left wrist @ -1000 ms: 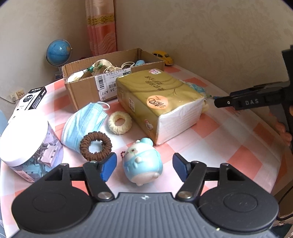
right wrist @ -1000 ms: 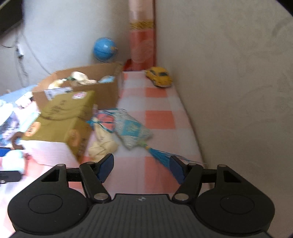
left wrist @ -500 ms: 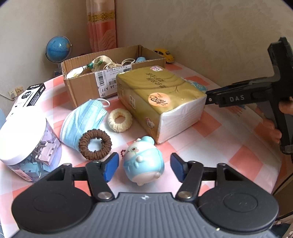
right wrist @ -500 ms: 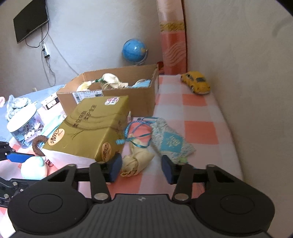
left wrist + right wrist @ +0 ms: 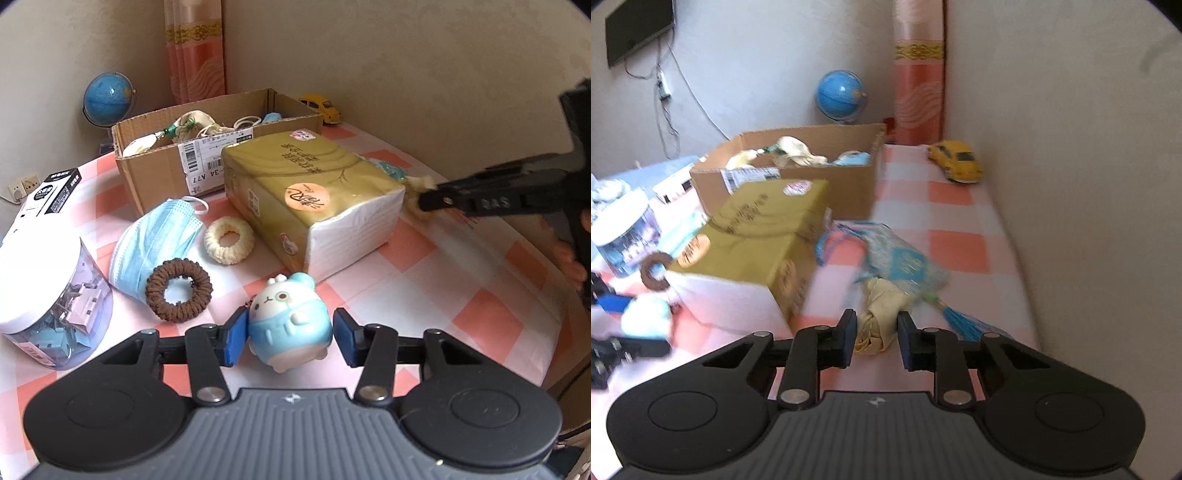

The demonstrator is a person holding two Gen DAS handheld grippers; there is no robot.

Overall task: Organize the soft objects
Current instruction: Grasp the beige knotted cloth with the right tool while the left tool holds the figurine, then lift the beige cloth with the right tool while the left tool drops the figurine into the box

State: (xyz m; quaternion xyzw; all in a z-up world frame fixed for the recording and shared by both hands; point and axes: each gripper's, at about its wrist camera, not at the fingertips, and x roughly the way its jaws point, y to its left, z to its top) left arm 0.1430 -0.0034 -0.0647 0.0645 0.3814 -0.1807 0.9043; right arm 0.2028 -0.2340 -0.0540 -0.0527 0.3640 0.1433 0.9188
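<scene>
Two grippers, each straddling soft item. Left gripper (image 5: 290,339) jaws apart around blue plush toy (image 5: 289,326) — left pad touching it, right pad just clear, no squeeze evident. Right gripper (image 5: 875,341) jaws narrowed around cream cloth bundle (image 5: 877,315) beside tissue pack (image 5: 753,240); firm grip or mere contact — cannot tell. Step judged: grasping. Next: close, lift, carry to cardboard box (image 5: 155,177). Right view blurred; bundle's far end hidden under blue pouch (image 5: 901,258).
</scene>
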